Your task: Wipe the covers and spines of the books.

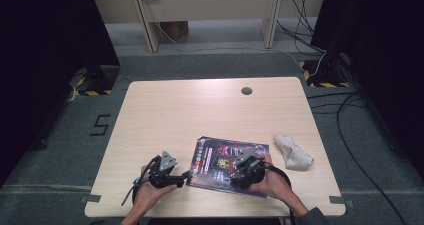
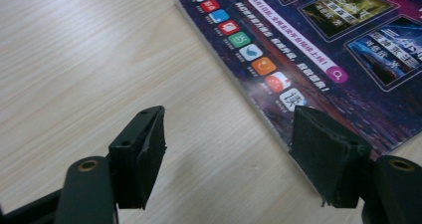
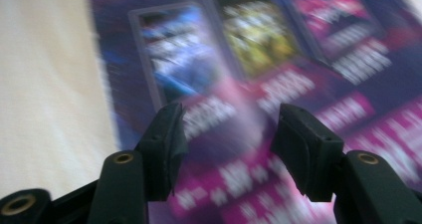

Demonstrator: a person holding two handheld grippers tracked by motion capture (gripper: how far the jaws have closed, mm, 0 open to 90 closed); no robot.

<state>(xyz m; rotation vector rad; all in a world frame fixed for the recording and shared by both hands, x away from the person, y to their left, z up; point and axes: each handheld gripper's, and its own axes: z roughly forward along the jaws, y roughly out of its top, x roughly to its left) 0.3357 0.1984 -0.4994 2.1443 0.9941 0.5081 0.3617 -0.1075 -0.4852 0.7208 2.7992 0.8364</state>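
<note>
A thin purple magazine (image 1: 227, 162) with colourful app icons along one edge lies flat near the table's front edge. My left gripper (image 1: 186, 177) is low at the magazine's left edge. In the left gripper view its jaws stand open (image 2: 229, 154), one over bare wood and the other over the border of the magazine (image 2: 318, 50), with nothing pinched. My right gripper (image 1: 236, 177) hovers over the cover's near right part. In the blurred right gripper view it is open (image 3: 229, 149) just above the magazine (image 3: 278, 59), with nothing between the pads.
A crumpled white cloth (image 1: 292, 152) lies right of the magazine. The wooden table (image 1: 200, 110) has a round cable hole (image 1: 246, 91) near its far edge. Cables run over the floor at the right, and dark curtains stand on both sides.
</note>
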